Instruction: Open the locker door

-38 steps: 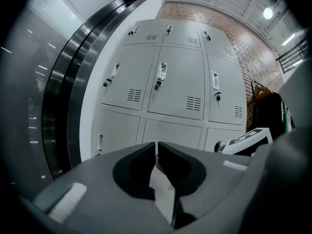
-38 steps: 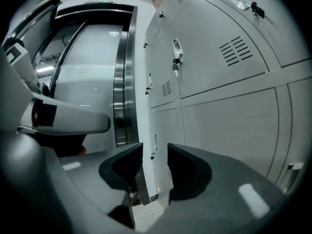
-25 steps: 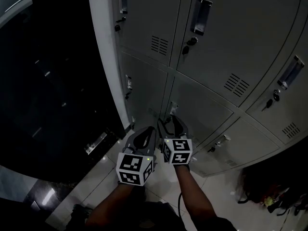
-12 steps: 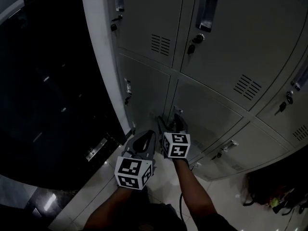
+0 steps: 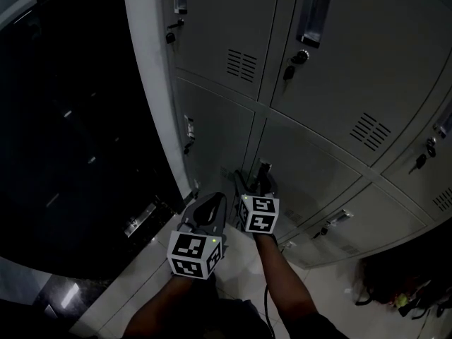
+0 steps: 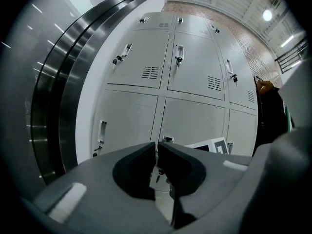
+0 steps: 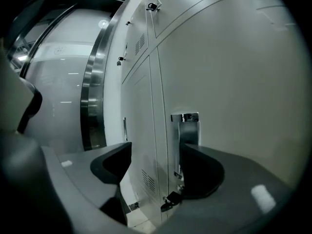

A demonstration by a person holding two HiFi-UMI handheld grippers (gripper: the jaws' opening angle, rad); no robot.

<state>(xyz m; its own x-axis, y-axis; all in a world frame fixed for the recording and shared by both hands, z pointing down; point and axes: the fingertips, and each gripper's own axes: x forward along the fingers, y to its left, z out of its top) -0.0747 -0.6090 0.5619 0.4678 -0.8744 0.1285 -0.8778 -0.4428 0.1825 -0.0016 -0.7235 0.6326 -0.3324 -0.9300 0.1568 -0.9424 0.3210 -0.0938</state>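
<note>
Jaws of the right gripper point(image 7: 156, 147) stand wide apart, having just been opening, and pinch nothing. The gap shows only the seam point(image 7: 157, 106) between two grey doors and the left edge of the locker door point(image 7: 234, 82). That door sits shut in the lowest row of the lockers point(image 5: 233, 34), second column from the left. Its metal handle point(image 7: 187, 126) rises just behind the right-hand jaw, which covers the handle's lower part, so whether the two touch cannot be told. Below the handle a small dark key point(image 7: 170, 198) sticks out, half hidden by the same jaw. The left gripper point(image 6: 157, 145) hangs beside the right one, a little farther from the lockers. Its jaws are pressed almost together, with only a thin slit between them and nothing in it, and it touches nothing. The head view is dim, and there the right gripper's tips merge with the handle. The person's right forearm point(image 5: 282, 288) is cut off at the bottom edge. A dark bag point(image 5: 395, 292) on the floor point(image 5: 141, 281) at the lower right is cut off and hard to make out. The glossy black wall point(image 5: 70, 119) left of the lockers shows only faint reflections.
</note>
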